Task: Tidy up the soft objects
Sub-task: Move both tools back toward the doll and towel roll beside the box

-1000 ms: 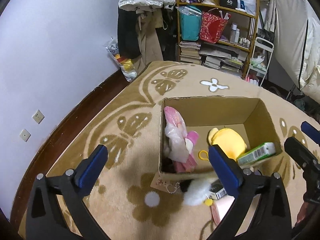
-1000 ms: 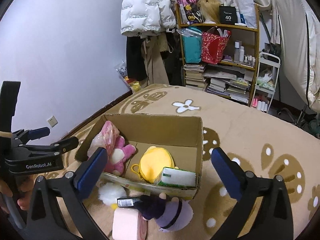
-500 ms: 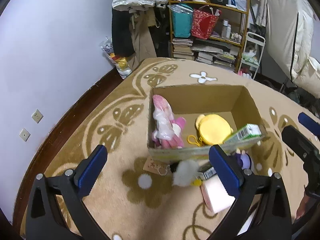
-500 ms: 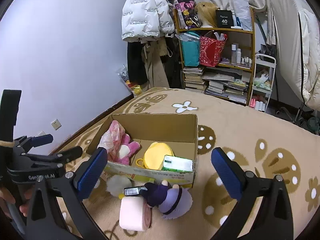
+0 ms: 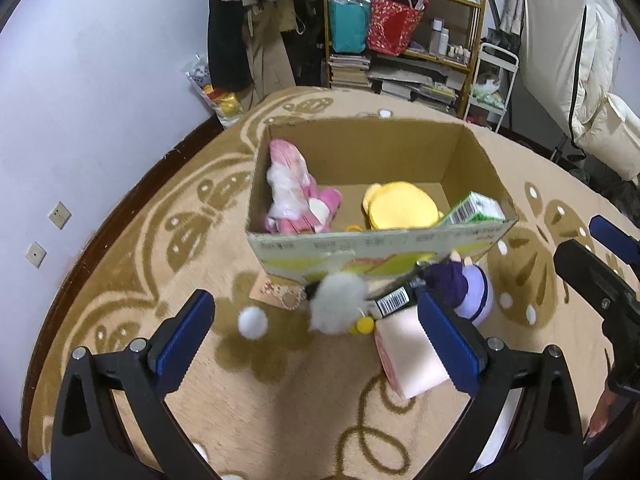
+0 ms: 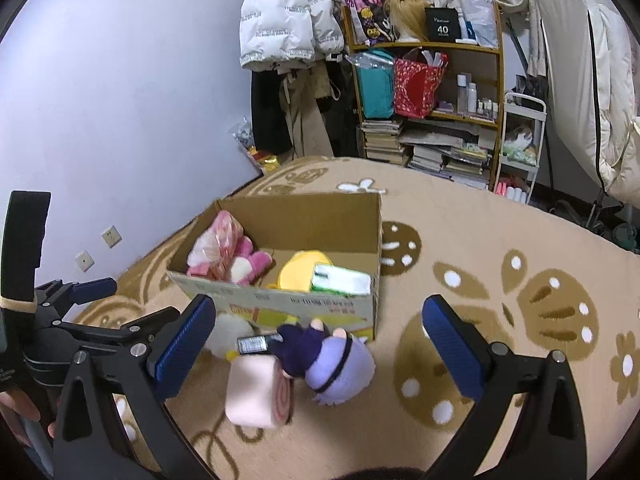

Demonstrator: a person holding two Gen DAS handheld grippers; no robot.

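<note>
A cardboard box [image 5: 372,246] [image 6: 304,306] sits on the rug, holding a pink plush in plastic [image 5: 290,190] [image 6: 224,250], a yellow plush [image 5: 400,208] [image 6: 298,276] and a green carton [image 5: 476,210] [image 6: 340,280]. On the rug in front of the box lie a white fluffy toy [image 5: 336,308] [image 6: 228,334], a pink roll plush [image 5: 408,354] [image 6: 258,394] and a purple-haired doll [image 5: 460,288] [image 6: 332,364]. My left gripper [image 5: 316,344] is open, held above the white toy. My right gripper [image 6: 316,348] is open above the doll.
A small white pompom [image 5: 253,322] lies left of the toys. A cluttered shelf [image 6: 428,92] with bags and books stands at the back, coats [image 6: 288,20] hang beside it, and the wall [image 5: 80,100] runs along the rug's left edge.
Both grippers have pulled back from the box and risen, so the toys in front of the box have come fully into view. Both stay open.
</note>
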